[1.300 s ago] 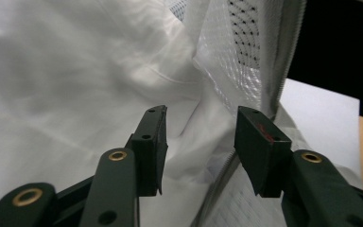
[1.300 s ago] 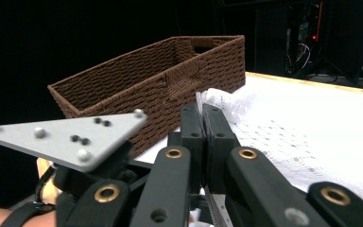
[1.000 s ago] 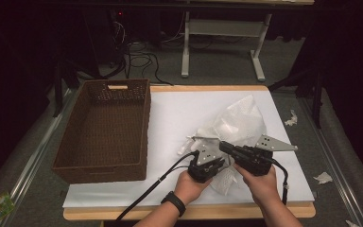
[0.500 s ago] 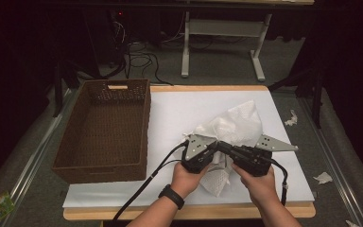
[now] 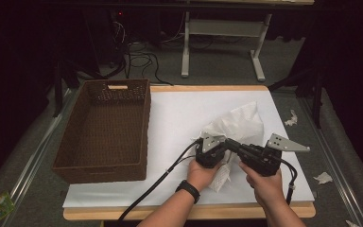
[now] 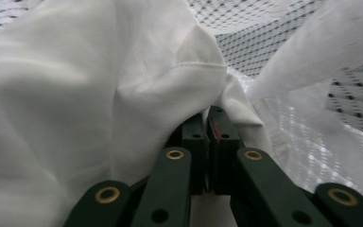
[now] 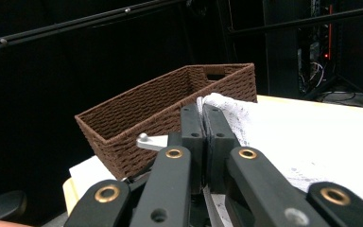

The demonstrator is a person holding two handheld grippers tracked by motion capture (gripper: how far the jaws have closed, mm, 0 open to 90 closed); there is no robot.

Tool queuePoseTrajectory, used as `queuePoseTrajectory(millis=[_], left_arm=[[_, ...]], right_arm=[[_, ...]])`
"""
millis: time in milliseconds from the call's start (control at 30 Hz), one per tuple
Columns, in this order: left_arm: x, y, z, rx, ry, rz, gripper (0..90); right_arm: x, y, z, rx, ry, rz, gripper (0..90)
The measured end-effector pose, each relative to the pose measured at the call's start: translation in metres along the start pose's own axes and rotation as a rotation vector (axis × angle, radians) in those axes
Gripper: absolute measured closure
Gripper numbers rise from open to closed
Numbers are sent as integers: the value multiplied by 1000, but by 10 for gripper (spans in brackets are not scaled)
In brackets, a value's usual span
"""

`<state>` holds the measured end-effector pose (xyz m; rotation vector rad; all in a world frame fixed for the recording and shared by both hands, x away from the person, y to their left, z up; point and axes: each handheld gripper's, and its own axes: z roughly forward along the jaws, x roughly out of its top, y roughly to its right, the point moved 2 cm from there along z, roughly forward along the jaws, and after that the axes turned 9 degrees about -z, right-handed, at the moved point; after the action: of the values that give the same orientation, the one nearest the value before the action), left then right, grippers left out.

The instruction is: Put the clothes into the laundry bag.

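A crumpled white cloth, part plain fabric and part mesh, lies on the white-covered table at its near right. My left gripper is at the cloth's near edge, and in the left gripper view its jaws are shut on a fold of the white cloth. My right gripper points left, close beside the left one. Its jaws are shut, with a lacy edge of the cloth coming out at their tips.
A brown wicker basket stands empty on the table's left side; it also appears as the basket beyond the right jaws. Paper scraps lie on the floor at the right. A table frame and cables stand beyond the far edge.
My left gripper has moved away from the near edge and closer to the right gripper, drawing the cloth into a tighter bunch. The right gripper has barely moved.
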<state>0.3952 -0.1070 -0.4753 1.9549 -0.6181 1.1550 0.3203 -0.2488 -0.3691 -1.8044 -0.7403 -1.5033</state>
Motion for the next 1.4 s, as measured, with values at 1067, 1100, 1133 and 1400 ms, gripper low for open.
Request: queuePoseTrajectory(millis=[1067,1100,1133,1400], left_arm=[[-10,-30,-85,137,20,58,799],[-8,-26,-83,135,26,64,824],[-6,-21,-81,130,43,69,836],[8,-28,-39,215,49,66,839]], right_arm=[[-5,-3,8,-10,-44,-21,896],[-5,-2,7,-8,-43,-19,896],[-5,-2,7,-8,-42,-18,895],[-6,-2,7,-9,-46,-18,895]])
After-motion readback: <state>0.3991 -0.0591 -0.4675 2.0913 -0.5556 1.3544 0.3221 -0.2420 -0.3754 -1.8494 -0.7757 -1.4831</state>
